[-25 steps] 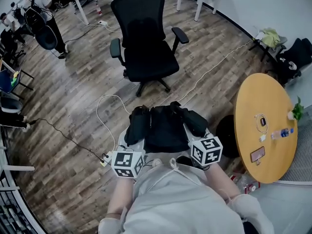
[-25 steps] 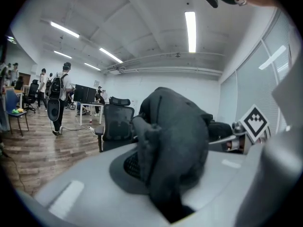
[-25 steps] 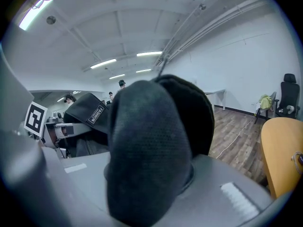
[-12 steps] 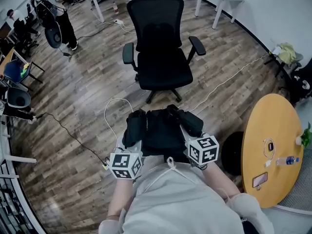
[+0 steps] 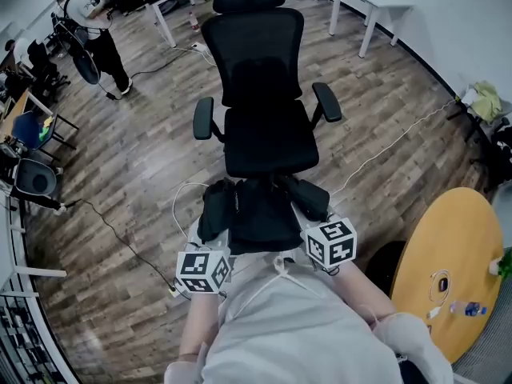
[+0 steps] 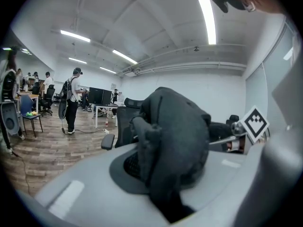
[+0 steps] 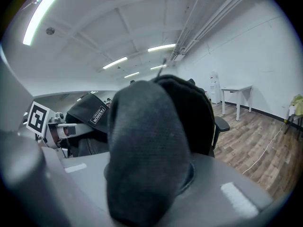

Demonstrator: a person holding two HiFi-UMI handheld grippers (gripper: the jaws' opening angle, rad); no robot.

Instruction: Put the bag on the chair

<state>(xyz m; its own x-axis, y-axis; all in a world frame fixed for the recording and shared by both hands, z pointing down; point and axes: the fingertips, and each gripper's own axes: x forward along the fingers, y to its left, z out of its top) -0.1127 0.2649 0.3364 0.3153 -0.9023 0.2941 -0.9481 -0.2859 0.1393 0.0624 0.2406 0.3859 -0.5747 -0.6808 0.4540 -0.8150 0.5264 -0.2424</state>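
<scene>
Closer now than a second ago, the person carrying the bag (image 5: pixel 260 214) has walked up to the chair (image 5: pixel 268 126) with both grippers; the gap of bare floor between bag and seat is gone. Far left, someone with a backpack (image 5: pixel 92 30) stands by the desks, and a thin cable (image 5: pixel 120 234) trails across the wood floor. The left gripper (image 6: pixel 158 183) has its jaws drawn in narrow, pinched on a dark padded strap of the bag, which bulges up between them. The bag itself hangs between the two grippers, black and slumped, just in front of the carrier's body. Its far edge sits right at the front lip of the seat; whether it touches I can't tell. The chair faces the carrier, armrests out to either side, headrest at the far end. The right gripper (image 7: pixel 147 188) is likewise nearly closed, clamped on another thick padded part of the bag. Off to the right stands a round wooden table (image 5: pixel 452 270) with a few small things on it.
</scene>
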